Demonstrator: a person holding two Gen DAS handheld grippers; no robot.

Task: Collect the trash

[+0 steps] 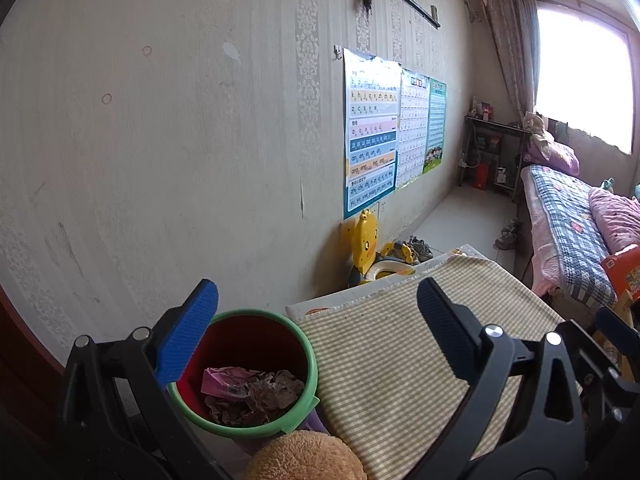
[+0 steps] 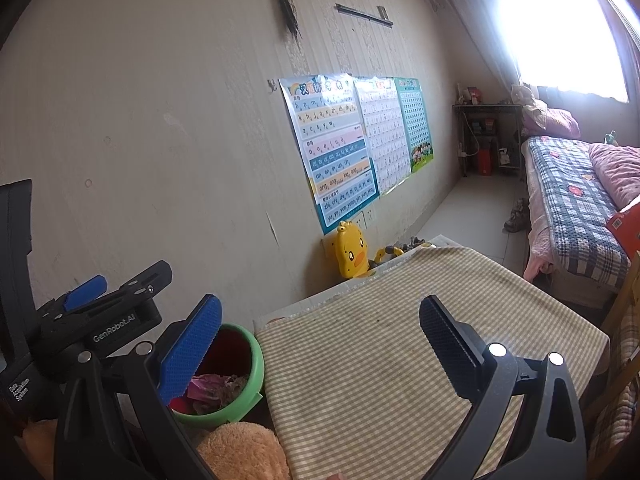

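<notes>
A red bin with a green rim [image 1: 308, 354] stands on the floor beside a table; it also shows in the right wrist view [image 2: 256, 364]. Inside lie crumpled brown paper [image 1: 260, 396] and a pink wrapper [image 1: 224, 378]. My left gripper [image 1: 316, 322] is open and empty, held above the bin and the table's near left corner. My right gripper [image 2: 320, 332] is open and empty, over the table's left part. The left gripper's body [image 2: 100, 320] shows at the left of the right wrist view.
The table carries a green checked cloth [image 1: 400, 344]. A tan plush toy [image 1: 304, 458] lies below the bin. A yellow duck potty seat [image 1: 366, 246] stands against the wall under posters [image 1: 370, 136]. A bed [image 1: 568, 220] is at the right.
</notes>
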